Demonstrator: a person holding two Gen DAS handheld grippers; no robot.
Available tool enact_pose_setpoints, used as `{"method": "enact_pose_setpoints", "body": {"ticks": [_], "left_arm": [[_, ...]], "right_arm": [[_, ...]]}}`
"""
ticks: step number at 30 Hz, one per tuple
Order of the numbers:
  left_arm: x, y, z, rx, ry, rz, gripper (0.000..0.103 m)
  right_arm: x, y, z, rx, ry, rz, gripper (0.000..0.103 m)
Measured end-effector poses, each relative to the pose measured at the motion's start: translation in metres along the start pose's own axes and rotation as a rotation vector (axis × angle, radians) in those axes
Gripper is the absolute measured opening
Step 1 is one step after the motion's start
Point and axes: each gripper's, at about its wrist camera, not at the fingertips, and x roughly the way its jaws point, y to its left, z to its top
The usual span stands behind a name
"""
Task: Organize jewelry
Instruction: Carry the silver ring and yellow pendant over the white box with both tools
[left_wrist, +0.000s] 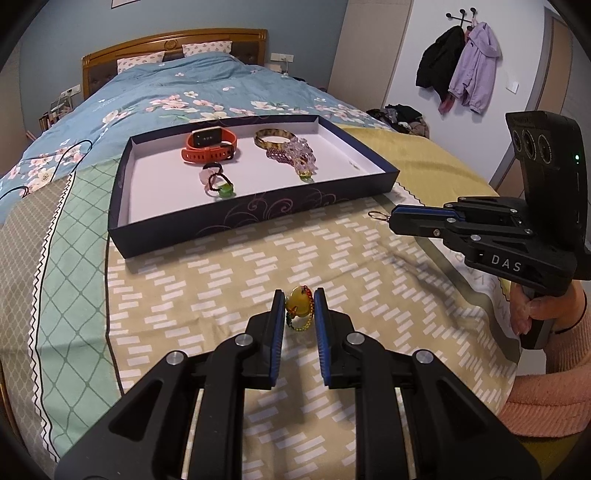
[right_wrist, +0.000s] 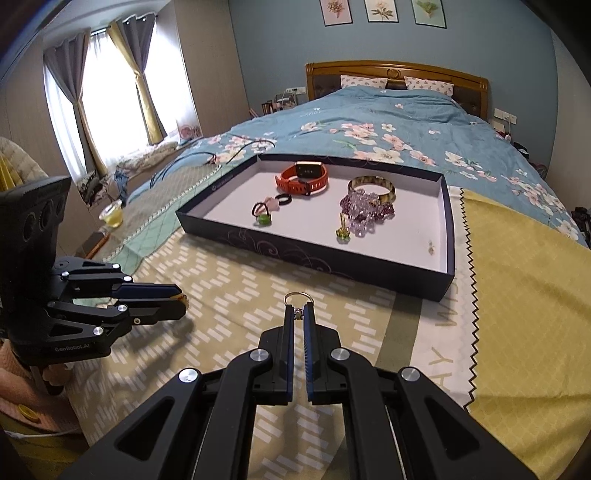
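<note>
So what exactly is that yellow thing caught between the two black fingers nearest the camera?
It is a small yellow pendant, an egg-shaped bead that looks like amber or glass, strung on a thin cord of red and green beads looping below and over it. The left gripper is shut on it, its blue-padded fingers pressing either side. It is held above the yellow patterned cloth, in front of the dark jewelry tray, not in it.
</note>
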Motion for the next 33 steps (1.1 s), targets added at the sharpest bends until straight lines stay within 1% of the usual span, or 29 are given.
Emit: {"method": "enact_pose_setpoints", "body": {"ticks": [8, 16, 33], "left_arm": [[-0.007, 0.005, 0.006, -0.018, -0.032, 0.011, 0.016], [-0.014, 0.007, 0.014, -0.027, -0.058, 0.018, 0.016], [-0.021, 0.006, 0.025, -0.022, -0.096, 0.036, 0.016]], "right_arm": [[-0.007, -0.004, 0.006, 0.025, -0.043, 0.022, 0.003], [-0.010, -0.006, 0.014, 0.034, -0.077, 0.025, 0.003], [-0.013, -0.010, 0.023, 0.043, -0.107, 0.033, 0.003]]}}
